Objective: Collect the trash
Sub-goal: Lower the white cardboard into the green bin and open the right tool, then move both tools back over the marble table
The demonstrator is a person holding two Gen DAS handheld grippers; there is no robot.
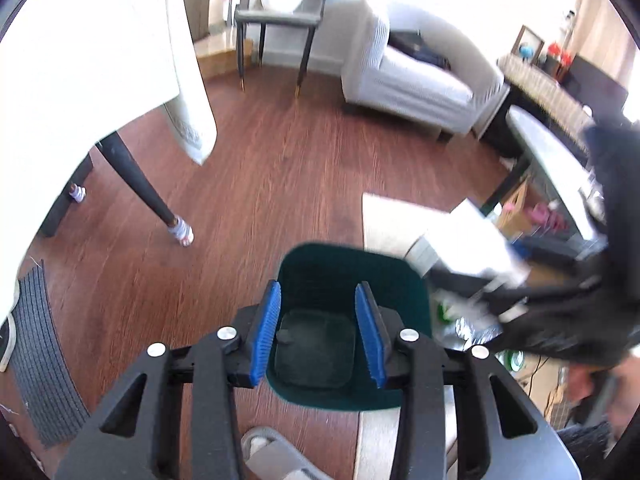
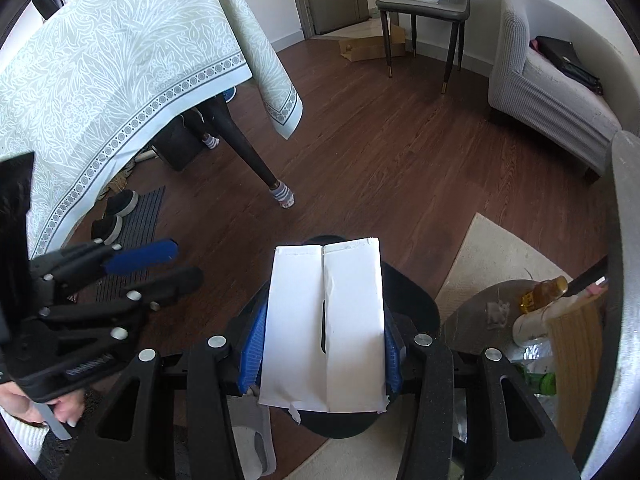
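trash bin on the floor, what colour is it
Dark green. The bin shows best in the left wrist view, seen from above with its inside in view.

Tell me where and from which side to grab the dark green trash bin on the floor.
Take the green bin by its rim, from straight above, one finger inside and one outside. It stands upright and open-topped, its walls are thin, and its body looks too wide for the fingers to span.

Left gripper [image 1: 324, 336] pitched down, blue pads parted, gap between them empty. Right gripper [image 2: 322, 344] also angled down, both pads pressed against a flat load. Bare hand [image 2: 64, 408] wraps the left gripper's handle, seen in the right wrist view.
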